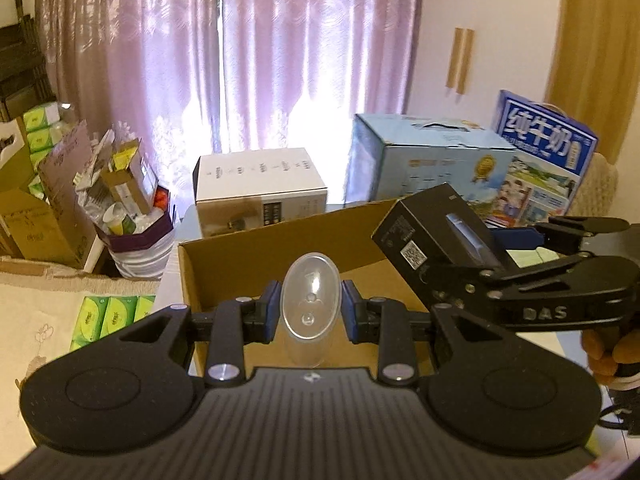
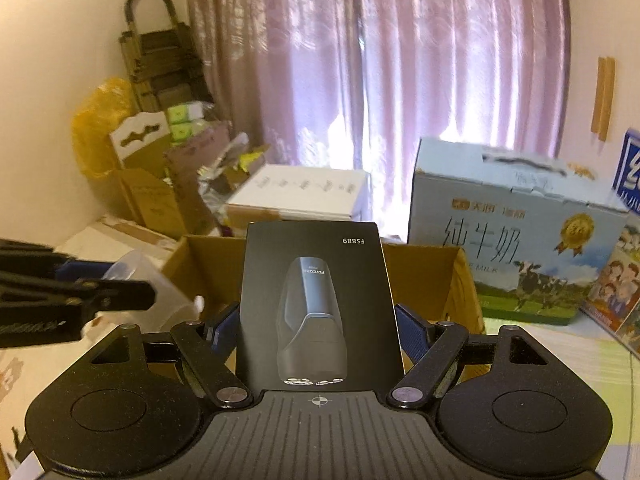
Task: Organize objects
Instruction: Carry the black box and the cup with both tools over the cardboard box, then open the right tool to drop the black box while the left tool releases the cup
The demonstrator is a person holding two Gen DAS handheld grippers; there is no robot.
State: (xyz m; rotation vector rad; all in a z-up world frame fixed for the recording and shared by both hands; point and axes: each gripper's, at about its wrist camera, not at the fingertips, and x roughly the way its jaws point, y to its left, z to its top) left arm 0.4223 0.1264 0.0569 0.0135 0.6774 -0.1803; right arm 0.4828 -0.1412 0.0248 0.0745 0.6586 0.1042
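My left gripper (image 1: pixel 310 312) is shut on a clear plastic cup (image 1: pixel 310 300), squeezed oval, held above the near edge of an open brown cardboard box (image 1: pixel 256 256). My right gripper (image 2: pixel 316 332) is shut on a black shaver box (image 2: pixel 318 304) marked FS889, held over the same cardboard box (image 2: pixel 440 276). In the left wrist view the shaver box (image 1: pixel 432 232) hangs tilted over the cardboard box's right side, with the right gripper (image 1: pixel 480 256) behind it. In the right wrist view the left gripper (image 2: pixel 132 284) and its cup (image 2: pixel 136 268) show at the left.
A white carton (image 1: pixel 260 184), a light blue milk carton (image 1: pixel 428 160) and a blue milk carton (image 1: pixel 548 148) stand behind the box. Bags and boxes of clutter (image 1: pixel 120 200) crowd the left. Green tissue packs (image 1: pixel 112 312) lie near left. Pink curtains hang behind.
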